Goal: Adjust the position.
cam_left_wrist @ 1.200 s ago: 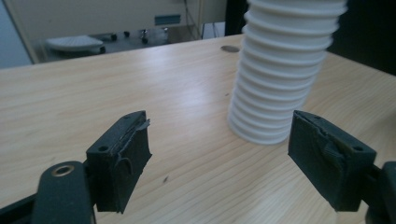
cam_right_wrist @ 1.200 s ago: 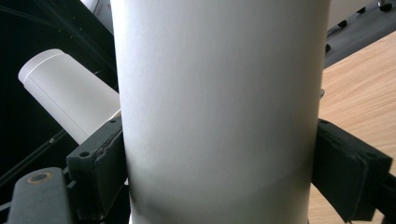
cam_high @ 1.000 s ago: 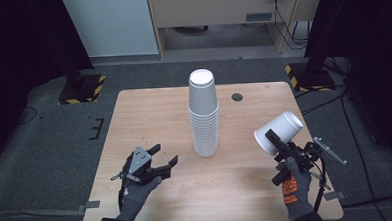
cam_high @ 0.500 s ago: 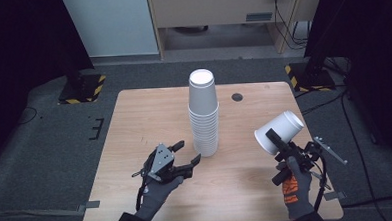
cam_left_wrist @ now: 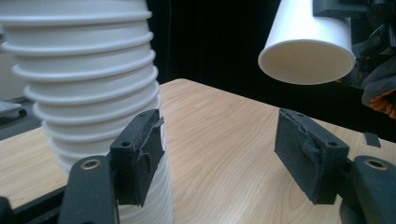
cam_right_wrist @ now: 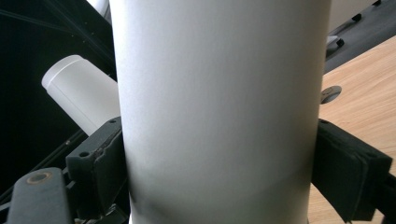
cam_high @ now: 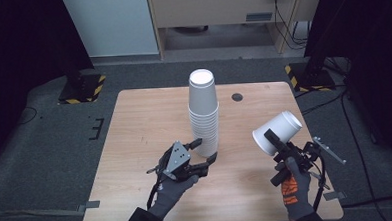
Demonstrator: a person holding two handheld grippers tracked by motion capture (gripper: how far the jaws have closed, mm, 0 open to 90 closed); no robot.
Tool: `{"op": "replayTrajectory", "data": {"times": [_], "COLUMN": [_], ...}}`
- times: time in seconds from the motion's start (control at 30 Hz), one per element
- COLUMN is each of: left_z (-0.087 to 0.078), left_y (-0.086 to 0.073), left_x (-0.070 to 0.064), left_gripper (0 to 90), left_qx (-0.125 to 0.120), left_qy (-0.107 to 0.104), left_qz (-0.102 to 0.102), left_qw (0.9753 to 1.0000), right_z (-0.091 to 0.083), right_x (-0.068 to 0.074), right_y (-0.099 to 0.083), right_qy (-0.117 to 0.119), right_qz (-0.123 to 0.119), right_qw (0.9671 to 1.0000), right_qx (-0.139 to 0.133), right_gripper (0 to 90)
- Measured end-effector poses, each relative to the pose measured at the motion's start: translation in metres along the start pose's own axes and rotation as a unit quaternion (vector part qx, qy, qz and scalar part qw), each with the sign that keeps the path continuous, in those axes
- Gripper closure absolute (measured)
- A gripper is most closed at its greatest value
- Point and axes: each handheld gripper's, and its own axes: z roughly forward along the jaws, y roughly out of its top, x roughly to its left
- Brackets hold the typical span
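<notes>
A tall stack of white paper cups (cam_high: pixel 203 110) stands upside down in the middle of the wooden table (cam_high: pixel 139 123). My left gripper (cam_high: pixel 206 149) is open at the stack's foot. In the left gripper view the stack (cam_left_wrist: pixel 88 88) rises just behind the left jaw, and bare table shows between the jaws of my left gripper (cam_left_wrist: pixel 219 158). My right gripper (cam_high: pixel 275 138) is shut on a single white cup (cam_high: pixel 277 131), held tilted above the table's right side with its mouth facing the left. The same cup (cam_right_wrist: pixel 219 107) is pinched between the right gripper's (cam_right_wrist: pixel 224 163) jaws.
A small dark round hole (cam_high: pixel 237 96) sits in the table behind and to the right of the stack. Yellow-and-black striped stand feet (cam_high: pixel 83 89) (cam_high: pixel 308 75) rest on the floor past the far corners. Bare wood lies left of the stack and between the two hands.
My left gripper has moved right and forward across the table until its open jaws reached the foot of the stack. The right gripper and its cup have stayed put.
</notes>
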Motion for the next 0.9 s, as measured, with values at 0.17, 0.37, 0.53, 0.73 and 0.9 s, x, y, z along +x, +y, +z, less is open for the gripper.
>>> {"op": "replayTrajectory", "data": {"times": [0.17, 0.37, 0.53, 0.73, 0.9], "left_z": [0.015, 0.034, 0.049, 0.062, 0.077], "left_y": [0.003, 0.007, 0.007, 0.007, 0.006], "left_x": [-0.006, -0.015, -0.018, -0.019, -0.024], "left_gripper": [33.8, 35.7, 37.6, 40.2, 41.8], "left_qx": [-0.002, -0.011, -0.016, -0.026, -0.034], "left_qy": [-0.006, -0.012, -0.018, -0.023, -0.033], "left_qz": [0.004, 0.007, 0.007, 0.007, 0.004], "left_qw": [1.0, 0.9998, 0.9997, 0.9994, 0.9989], "right_z": [0.001, 0.002, 0.002, 0.003, 0.004], "right_x": [0.001, 0.003, 0.002, 0.002, 0.003], "right_y": [-0.002, -0.003, -0.003, -0.004, -0.007], "right_qy": [0.003, 0.006, 0.006, 0.008, 0.008], "right_qz": [0.005, 0.007, 0.006, 0.013, 0.017], "right_qw": [1.0, 0.9999, 0.9999, 0.9999, 0.9998], "right_qx": [0.003, 0.007, 0.008, 0.007, 0.009], "right_gripper": [14.0, 14.0, 14.0, 13.9, 13.9]}}
